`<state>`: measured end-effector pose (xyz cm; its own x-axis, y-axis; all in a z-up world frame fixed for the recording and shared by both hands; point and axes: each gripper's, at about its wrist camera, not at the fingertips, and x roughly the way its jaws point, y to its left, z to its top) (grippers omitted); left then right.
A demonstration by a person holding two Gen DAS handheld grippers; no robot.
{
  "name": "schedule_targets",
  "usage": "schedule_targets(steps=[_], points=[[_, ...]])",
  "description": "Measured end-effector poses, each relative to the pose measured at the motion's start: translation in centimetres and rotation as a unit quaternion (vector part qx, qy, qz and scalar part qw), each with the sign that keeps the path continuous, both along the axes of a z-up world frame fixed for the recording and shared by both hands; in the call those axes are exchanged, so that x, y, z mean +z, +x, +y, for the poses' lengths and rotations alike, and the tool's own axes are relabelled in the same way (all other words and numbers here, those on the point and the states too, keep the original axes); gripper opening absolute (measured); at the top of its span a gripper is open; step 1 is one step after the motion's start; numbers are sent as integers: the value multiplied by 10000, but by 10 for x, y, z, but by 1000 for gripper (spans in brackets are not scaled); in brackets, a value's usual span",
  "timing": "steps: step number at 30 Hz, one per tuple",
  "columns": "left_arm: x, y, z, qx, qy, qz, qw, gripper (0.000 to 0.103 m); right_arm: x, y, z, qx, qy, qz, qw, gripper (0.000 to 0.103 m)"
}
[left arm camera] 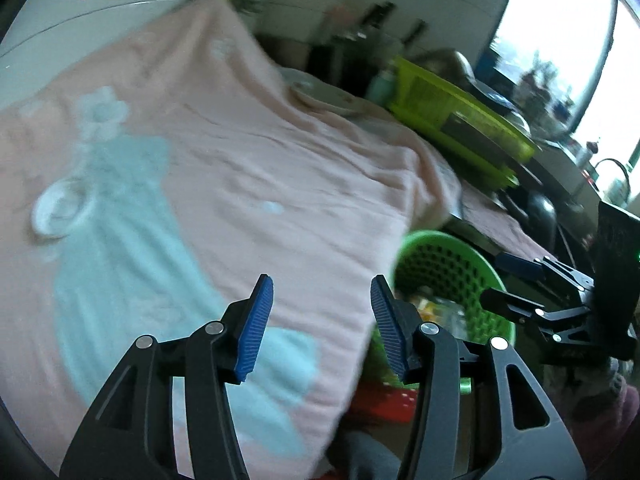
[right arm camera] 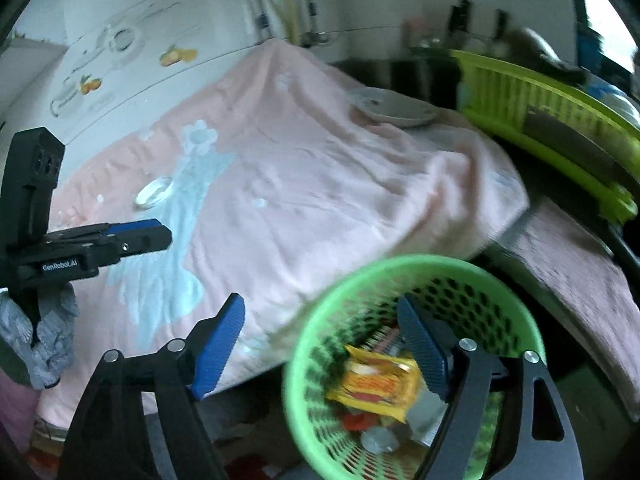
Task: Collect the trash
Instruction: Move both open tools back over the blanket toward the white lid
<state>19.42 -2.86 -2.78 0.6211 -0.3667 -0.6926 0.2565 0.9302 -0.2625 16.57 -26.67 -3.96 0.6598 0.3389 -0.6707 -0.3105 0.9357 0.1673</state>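
A green mesh basket (right arm camera: 400, 265) stands beside the pink-clothed table (right arm camera: 320, 184), with a yellow wrapper (right arm camera: 376, 384) and other trash inside. My right gripper (right arm camera: 324, 346) hangs open over the basket's near rim, with nothing between its blue pads. My left gripper (left arm camera: 322, 320) is open and empty above the table's near edge, left of the basket (left arm camera: 434, 239). Each gripper shows in the other's view: the left gripper (right arm camera: 164, 235) at the left edge, the right gripper (left arm camera: 494, 282) at the right edge. A small clear round dish (left arm camera: 60, 208) and a white scrap (left arm camera: 273, 207) lie on the cloth.
A white plate (right arm camera: 396, 110) sits at the table's far corner. A lime-green dish rack (right arm camera: 560, 120) stands on the counter to the right, above a brownish cloth (right arm camera: 580, 264). A gloved hand (right arm camera: 48, 332) holds the left gripper. White cabinet behind the table.
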Motion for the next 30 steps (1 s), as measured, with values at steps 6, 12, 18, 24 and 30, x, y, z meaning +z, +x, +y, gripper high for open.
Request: schedule_targets(steps=[6,12,18,24,30], points=[[6,-1,73,733,46,-21,9973,51,4,23,56,534,-54,0,9986,81],[6,-2,145,1473,29,9,9891,51,7,47,115,1028,-46,3,9947,84],[5,-7,203,2073,12,17,9783,51,2,69,177,1559,-100,74,9877,85],[-3,-4,244,2458,-60,93,9693,51,-5,95,237,2055,-172,172,9784,87],[-15,4,271,2677,-132,198,9632,51,-12,120,284,2369,-332,217,9707,89]])
